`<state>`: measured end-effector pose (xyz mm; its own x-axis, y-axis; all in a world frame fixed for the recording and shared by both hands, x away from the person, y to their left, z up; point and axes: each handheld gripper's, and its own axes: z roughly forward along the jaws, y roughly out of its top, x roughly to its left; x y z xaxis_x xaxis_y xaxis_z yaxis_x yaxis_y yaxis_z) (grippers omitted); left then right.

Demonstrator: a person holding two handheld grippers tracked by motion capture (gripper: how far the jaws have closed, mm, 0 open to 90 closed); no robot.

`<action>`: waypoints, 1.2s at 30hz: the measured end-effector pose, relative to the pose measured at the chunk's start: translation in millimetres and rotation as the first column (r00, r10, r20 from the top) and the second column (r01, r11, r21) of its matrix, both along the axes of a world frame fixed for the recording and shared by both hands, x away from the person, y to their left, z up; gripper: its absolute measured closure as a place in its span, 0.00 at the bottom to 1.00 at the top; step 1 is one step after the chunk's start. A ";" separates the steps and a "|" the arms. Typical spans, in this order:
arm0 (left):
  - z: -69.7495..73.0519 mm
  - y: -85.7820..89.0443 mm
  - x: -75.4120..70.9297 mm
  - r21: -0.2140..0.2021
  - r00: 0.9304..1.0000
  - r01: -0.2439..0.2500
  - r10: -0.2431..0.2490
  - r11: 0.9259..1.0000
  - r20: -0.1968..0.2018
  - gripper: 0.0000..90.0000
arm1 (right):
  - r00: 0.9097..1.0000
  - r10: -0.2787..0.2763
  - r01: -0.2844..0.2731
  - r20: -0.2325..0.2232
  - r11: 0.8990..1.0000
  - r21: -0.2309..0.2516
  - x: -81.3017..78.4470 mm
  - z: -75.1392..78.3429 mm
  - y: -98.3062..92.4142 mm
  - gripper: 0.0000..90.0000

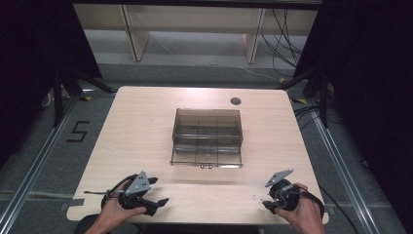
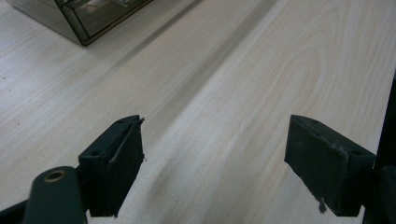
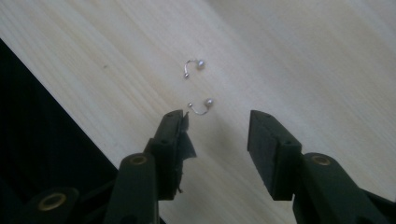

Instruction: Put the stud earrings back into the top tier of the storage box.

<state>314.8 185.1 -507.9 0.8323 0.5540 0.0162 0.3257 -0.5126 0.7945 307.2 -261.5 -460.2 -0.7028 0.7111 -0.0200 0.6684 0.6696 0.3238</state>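
Note:
Two small curved earrings with pearl ends lie on the pale wooden table (image 1: pixel 146 126): the farther earring (image 3: pixel 194 66) and the nearer earring (image 3: pixel 201 106). My right gripper (image 3: pixel 215 116) hovers just short of the nearer one, jaws open with nothing between the pads. In the high view the right gripper (image 1: pixel 267 204) is at the front right of the table, with tiny specks (image 1: pixel 254 196) beside it. My left gripper (image 1: pixel 159 190) rests at the front left, and its jaws (image 2: pixel 215 126) stand wide open over bare wood. A smoky transparent compartment box (image 1: pixel 207 137) sits mid-table.
A corner of the box (image 2: pixel 88 16) is far ahead of the left jaws. In the right gripper view the table's edge (image 3: pixel 70 116) runs close on the left of the earrings, with darkness beyond. A round cable grommet (image 1: pixel 235 101) sits behind the box.

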 end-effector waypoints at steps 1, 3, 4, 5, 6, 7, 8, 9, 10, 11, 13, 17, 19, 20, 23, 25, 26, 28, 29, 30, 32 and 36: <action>-0.7 -0.4 -0.5 -0.008 1.000 -0.003 0.003 1.000 -0.005 0.21 | 1.000 0.023 -0.023 0.005 1.000 -0.014 2.4 -1.2 0.8 0.70; -0.9 -1.3 -0.8 -0.020 1.000 -0.008 0.008 1.000 -0.014 0.21 | 1.000 0.016 -0.016 -0.010 1.000 -0.022 3.0 -1.6 2.8 0.72; -0.9 -1.4 -0.5 -0.020 1.000 -0.002 0.002 1.000 -0.022 0.21 | 0.999 0.039 -0.039 -0.004 0.998 -0.051 7.5 -3.5 6.7 0.77; -1.0 -1.4 -0.6 -0.022 1.000 -0.005 0.004 1.000 -0.017 0.21 | 0.999 0.040 -0.040 0.001 0.997 -0.064 8.3 -3.7 8.7 0.78; -1.0 -1.4 -0.6 -0.022 1.000 -0.005 0.004 1.000 -0.017 0.21 | 0.998 0.055 -0.055 -0.001 0.995 -0.083 10.5 -4.1 10.5 0.78; -0.2 0.9 0.1 0.004 1.000 -0.003 0.003 1.000 -0.002 0.21 | 0.997 0.079 -0.080 -0.018 0.993 -0.092 12.3 -5.0 12.3 0.79; -0.2 0.9 0.1 0.004 1.000 -0.003 0.003 1.000 -0.002 0.21 | 0.997 0.079 -0.080 -0.018 0.993 -0.092 12.3 -5.0 12.3 0.79; 0.2 1.2 0.4 0.002 1.000 0.001 -0.001 1.000 -0.014 0.21 | 0.996 0.081 -0.084 -0.030 0.991 -0.104 14.9 -4.8 15.1 0.81; 0.4 1.4 0.6 0.011 1.000 0.004 -0.003 1.000 -0.006 0.21 | 0.996 0.088 -0.091 -0.030 0.990 -0.109 16.5 -4.9 15.4 0.81; 0.3 0.9 0.2 0.009 1.000 -0.002 0.002 1.000 -0.002 0.21 | 0.995 0.094 -0.098 -0.040 0.989 -0.112 19.1 -5.2 16.7 0.82; 0.8 2.1 1.3 0.019 1.000 0.018 -0.018 1.000 0.008 0.21 | 0.995 0.092 -0.097 -0.050 0.989 -0.115 21.7 -5.3 19.7 0.83; 1.0 1.8 1.0 0.003 1.000 0.010 -0.010 1.000 0.008 0.21 | 0.989 0.134 -0.143 -0.067 0.979 -0.148 28.1 -7.5 25.7 0.84; 1.0 1.6 0.6 -0.004 1.000 0.006 -0.006 1.000 0.005 0.21 | 0.989 0.120 -0.134 -0.088 0.978 -0.162 27.8 -7.5 30.8 0.85; 0.8 1.2 -0.1 -0.019 1.000 -0.002 0.002 1.000 -0.003 0.21 | 0.987 0.132 -0.147 -0.093 0.974 -0.171 29.3 -7.8 31.7 0.86; 0.7 0.9 -0.7 -0.023 1.000 -0.010 0.010 1.000 -0.010 0.21 | 0.984 0.122 -0.146 -0.130 0.969 -0.201 31.9 -9.6 35.4 0.87; 1.0 1.7 0.5 -0.011 1.000 0.006 -0.006 1.000 0.005 0.21 | 0.978 0.147 -0.174 -0.145 0.964 -0.202 34.2 -10.7 35.2 0.87; 0.4 1.1 -0.4 -0.021 1.000 -0.009 0.009 1.000 -0.010 0.21 | 0.977 0.134 -0.169 -0.164 0.959 -0.226 36.6 -12.5 35.7 0.88; 0.7 1.4 0.4 -0.013 1.000 0.006 -0.006 1.000 0.005 0.21 | 0.973 0.152 -0.187 -0.171 0.960 -0.209 39.7 -12.6 35.4 0.88; 0.1 0.2 -0.5 -0.031 1.000 -0.001 0.001 1.000 -0.002 0.21 | 0.975 0.126 -0.167 -0.185 0.959 -0.228 39.5 -12.8 37.5 0.89; 0.0 0.1 -0.5 -0.032 1.000 0.000 0.000 0.999 -0.002 0.21 | 0.968 0.160 -0.203 -0.195 0.954 -0.221 42.1 -13.2 36.7 0.90; 0.7 0.9 0.4 -0.018 1.000 0.004 -0.004 1.000 0.001 0.21 | 0.964 0.155 -0.201 -0.218 0.957 -0.211 42.9 -12.7 40.0 0.93; 0.8 1.5 0.5 -0.009 1.000 0.020 -0.020 1.000 0.005 0.21 | 0.957 0.141 -0.198 -0.253 0.955 -0.218 48.7 -13.2 40.1 0.95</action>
